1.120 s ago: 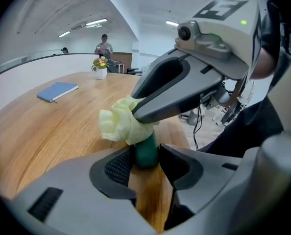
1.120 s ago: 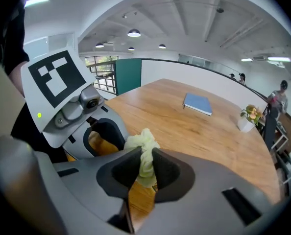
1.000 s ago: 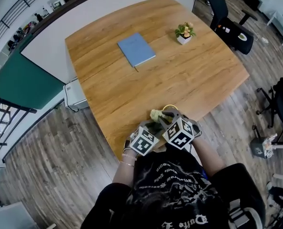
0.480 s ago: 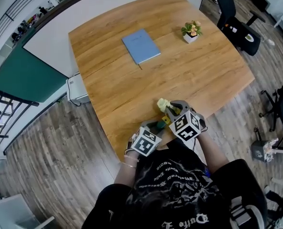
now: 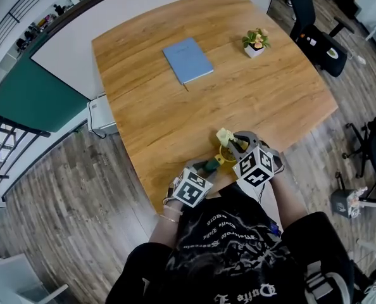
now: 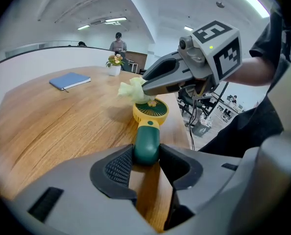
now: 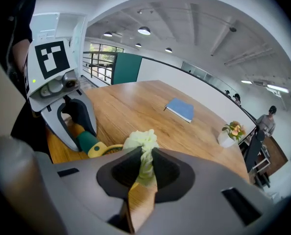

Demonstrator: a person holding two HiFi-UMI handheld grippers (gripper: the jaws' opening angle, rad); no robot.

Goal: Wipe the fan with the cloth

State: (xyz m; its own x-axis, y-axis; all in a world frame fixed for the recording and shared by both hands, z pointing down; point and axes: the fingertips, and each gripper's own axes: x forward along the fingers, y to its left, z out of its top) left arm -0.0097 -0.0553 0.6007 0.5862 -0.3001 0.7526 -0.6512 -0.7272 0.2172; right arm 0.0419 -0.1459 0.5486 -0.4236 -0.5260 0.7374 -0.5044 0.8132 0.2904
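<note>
Near the front edge of the wooden table (image 5: 175, 113), the left gripper (image 6: 145, 166) clamps the green handle of a small yellow-headed plastic fan (image 6: 149, 112). The right gripper (image 7: 144, 173) pinches a bunched pale yellow-green cloth (image 7: 141, 142) at the fan's round head.

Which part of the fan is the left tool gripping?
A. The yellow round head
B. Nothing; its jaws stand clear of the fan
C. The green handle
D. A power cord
C: in the left gripper view the left tool has its pads pressed on the green handle of the fan, whose yellow head lies free beyond them.
</note>
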